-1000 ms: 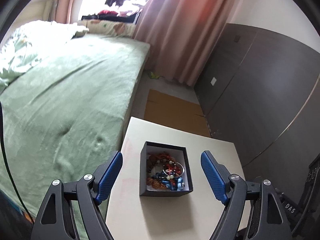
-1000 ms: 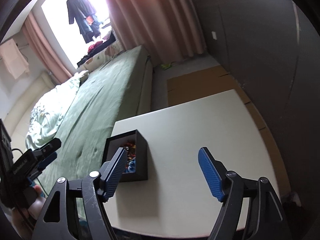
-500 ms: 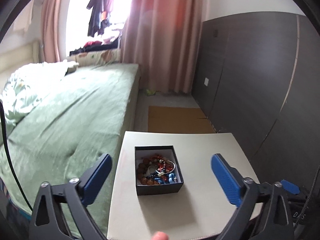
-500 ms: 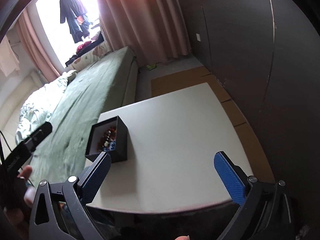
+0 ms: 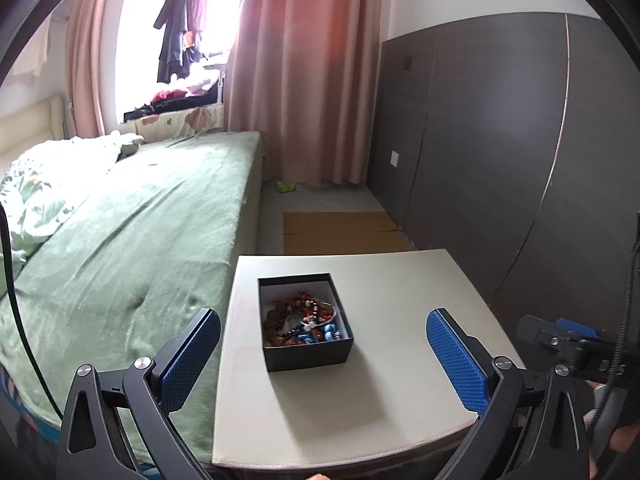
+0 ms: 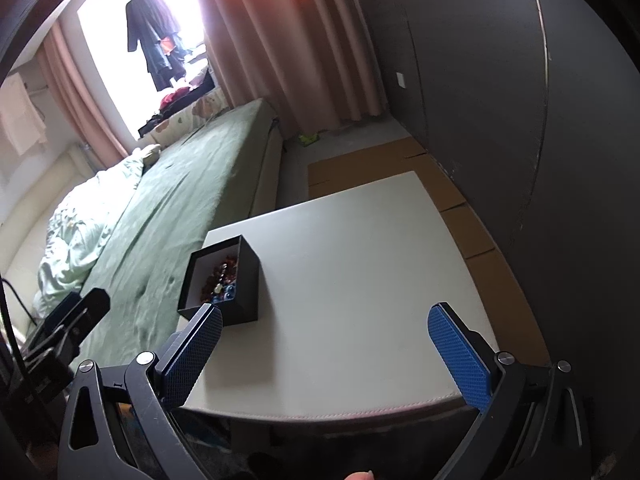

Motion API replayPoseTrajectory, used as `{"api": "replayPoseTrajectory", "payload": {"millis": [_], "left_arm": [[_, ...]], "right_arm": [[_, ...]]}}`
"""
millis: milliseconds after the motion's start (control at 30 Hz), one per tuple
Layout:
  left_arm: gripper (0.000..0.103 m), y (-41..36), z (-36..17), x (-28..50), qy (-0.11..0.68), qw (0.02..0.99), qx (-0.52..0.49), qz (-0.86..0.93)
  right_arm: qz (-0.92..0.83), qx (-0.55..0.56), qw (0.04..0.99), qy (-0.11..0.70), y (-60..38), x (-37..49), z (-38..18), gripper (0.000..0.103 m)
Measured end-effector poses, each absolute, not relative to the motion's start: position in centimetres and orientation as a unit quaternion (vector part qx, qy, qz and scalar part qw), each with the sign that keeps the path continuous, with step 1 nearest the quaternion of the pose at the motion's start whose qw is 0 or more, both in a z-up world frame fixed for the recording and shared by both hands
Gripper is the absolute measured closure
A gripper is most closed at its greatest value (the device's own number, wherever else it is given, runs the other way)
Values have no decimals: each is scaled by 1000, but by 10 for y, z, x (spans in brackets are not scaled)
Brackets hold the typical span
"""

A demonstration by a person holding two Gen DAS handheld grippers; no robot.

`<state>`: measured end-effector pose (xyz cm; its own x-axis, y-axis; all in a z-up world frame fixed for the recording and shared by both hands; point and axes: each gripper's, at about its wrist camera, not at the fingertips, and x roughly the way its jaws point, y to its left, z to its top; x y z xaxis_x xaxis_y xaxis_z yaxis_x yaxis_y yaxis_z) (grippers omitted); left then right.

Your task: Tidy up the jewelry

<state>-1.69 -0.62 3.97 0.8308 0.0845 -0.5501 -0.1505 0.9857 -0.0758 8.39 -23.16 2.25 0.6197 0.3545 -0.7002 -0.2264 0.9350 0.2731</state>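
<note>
Tangled beaded jewelry (image 5: 305,320), single pieces hard to tell apart, inside open black box (image 5: 310,354) on the white table (image 5: 400,292) beside the green bed (image 5: 132,240), left gripper (image 5: 323,344) spread wide and empty, right gripper (image 6: 325,336) likewise, box interior partly hidden in right view.

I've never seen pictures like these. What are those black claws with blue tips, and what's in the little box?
A person holds one grabbing tool in each hand, and each tool carries a camera looking out along its two fingers. One picture comes from the left gripper, the other from the right gripper. The blue parts are soft pads on the fingers. Both grippers are wide open and hold nothing. On the white table beside a green bed sits an open black box, filled with a tangle of jewelry: red, brown and blue beads. Nothing has been taken out yet.
</note>
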Motion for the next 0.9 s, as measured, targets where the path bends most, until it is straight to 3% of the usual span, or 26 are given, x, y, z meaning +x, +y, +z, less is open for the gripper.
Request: {"api": "replayPoseTrajectory", "payload": {"millis": [900], "left_arm": [[0,-7,40,-14,283,953,-95,40]], "right_arm": [[138,52,905,399,-242,83,26,0]]}}
